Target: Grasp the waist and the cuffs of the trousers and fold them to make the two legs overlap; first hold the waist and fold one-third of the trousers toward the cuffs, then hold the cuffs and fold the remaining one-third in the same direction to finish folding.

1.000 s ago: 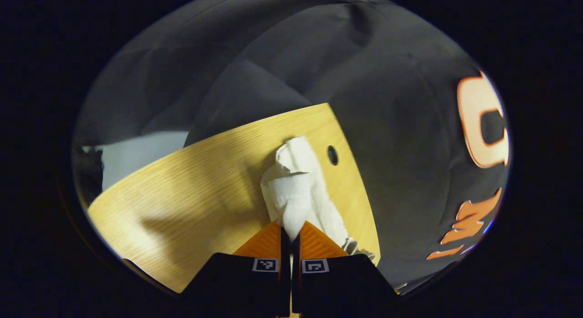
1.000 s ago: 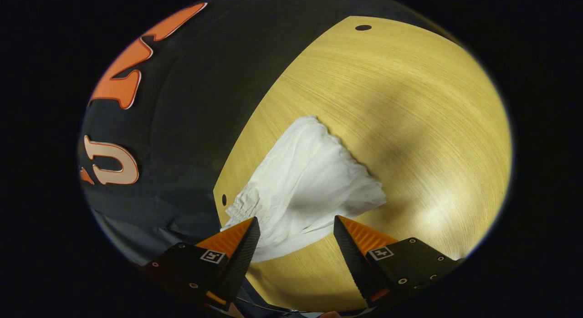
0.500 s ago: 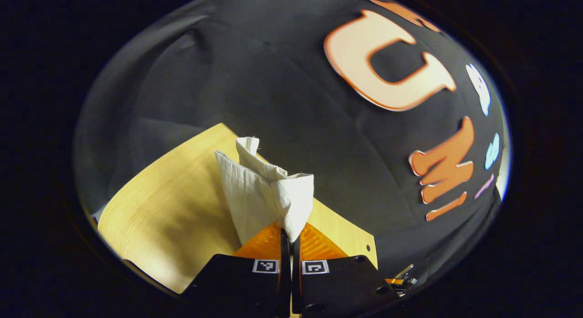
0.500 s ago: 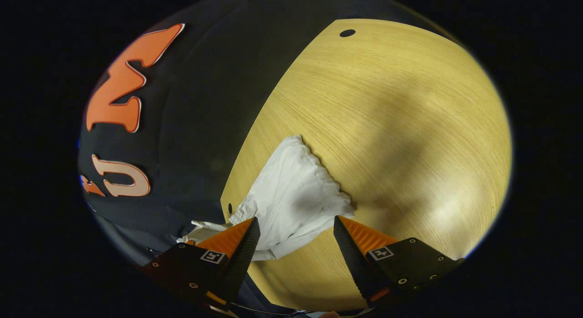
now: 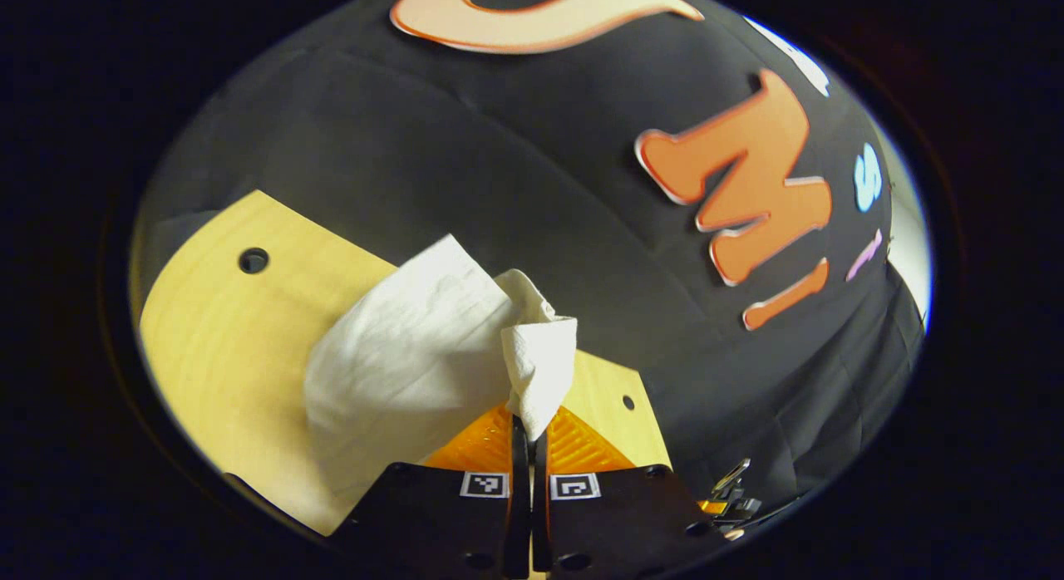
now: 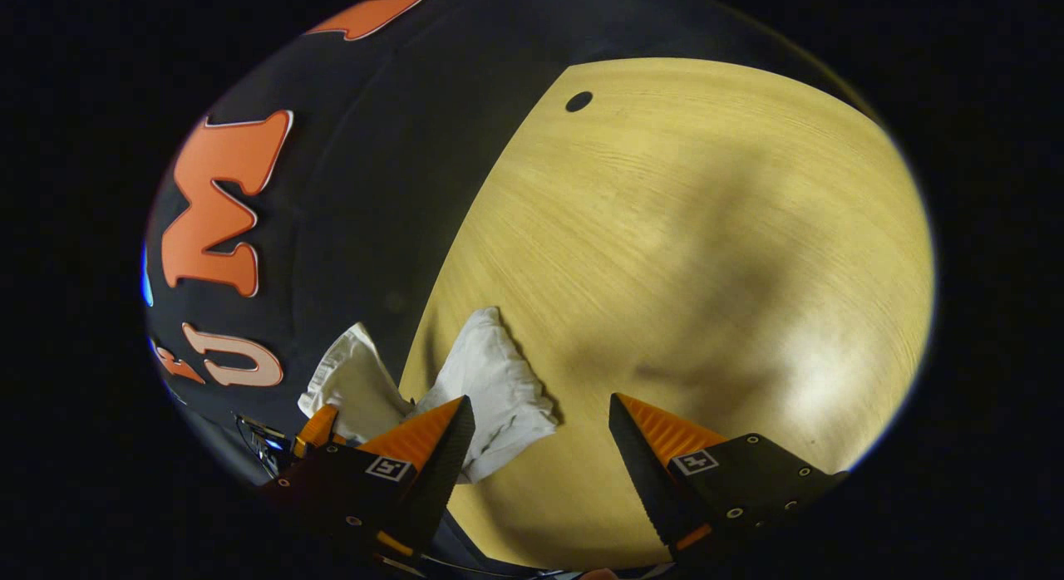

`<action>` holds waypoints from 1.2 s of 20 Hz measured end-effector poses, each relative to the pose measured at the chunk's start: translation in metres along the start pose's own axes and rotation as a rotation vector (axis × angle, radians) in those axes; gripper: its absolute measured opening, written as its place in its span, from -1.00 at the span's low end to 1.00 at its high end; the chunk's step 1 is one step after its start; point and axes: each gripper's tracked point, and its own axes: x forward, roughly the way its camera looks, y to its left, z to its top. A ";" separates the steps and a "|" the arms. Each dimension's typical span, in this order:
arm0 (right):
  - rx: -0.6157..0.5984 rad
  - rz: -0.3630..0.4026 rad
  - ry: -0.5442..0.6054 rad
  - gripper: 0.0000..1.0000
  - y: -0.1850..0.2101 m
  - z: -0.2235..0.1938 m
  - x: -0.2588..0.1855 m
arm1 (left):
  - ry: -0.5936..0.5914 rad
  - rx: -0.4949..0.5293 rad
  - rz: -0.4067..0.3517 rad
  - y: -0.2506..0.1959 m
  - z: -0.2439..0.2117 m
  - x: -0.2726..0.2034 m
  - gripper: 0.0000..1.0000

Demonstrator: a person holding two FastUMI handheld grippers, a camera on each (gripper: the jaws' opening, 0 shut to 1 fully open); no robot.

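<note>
Pinching a corner of the white trousers (image 5: 416,347) above the tabletop (image 5: 224,331), the left gripper (image 5: 525,426) is clamped; the right gripper (image 6: 540,439) gapes, holding nothing.

My left claw (image 5: 529,426) pinches a fold of the trousers (image 5: 416,356); the rest drapes off to its left onto the counter (image 5: 216,347). My right claw (image 6: 540,422) hangs over the counter, trousers just left of it, wall behind.

Dim; soft table (image 6: 706,231) shadows; edges perhaps blurred.
</note>
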 end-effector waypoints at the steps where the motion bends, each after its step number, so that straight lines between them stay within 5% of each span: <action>1: 0.010 -0.004 -0.003 0.95 -0.008 0.005 -0.004 | 0.039 0.026 0.002 -0.005 -0.015 0.013 -0.91; 7: 0.045 -0.023 -0.005 0.95 -0.043 0.018 -0.015 | 0.239 0.198 0.037 -0.013 -0.091 0.059 -0.90; 13: 0.040 -0.043 0.004 0.95 -0.060 0.014 -0.023 | 0.385 0.337 0.092 0.006 -0.117 0.080 -0.88; 17: 0.045 -0.052 0.025 0.95 -0.059 0.010 -0.025 | 0.413 0.354 0.070 -0.003 -0.088 0.076 1.00; 24: -0.215 -0.068 -0.040 0.96 -0.027 0.029 -0.039 | 0.293 0.425 0.112 -0.004 -0.050 0.015 0.92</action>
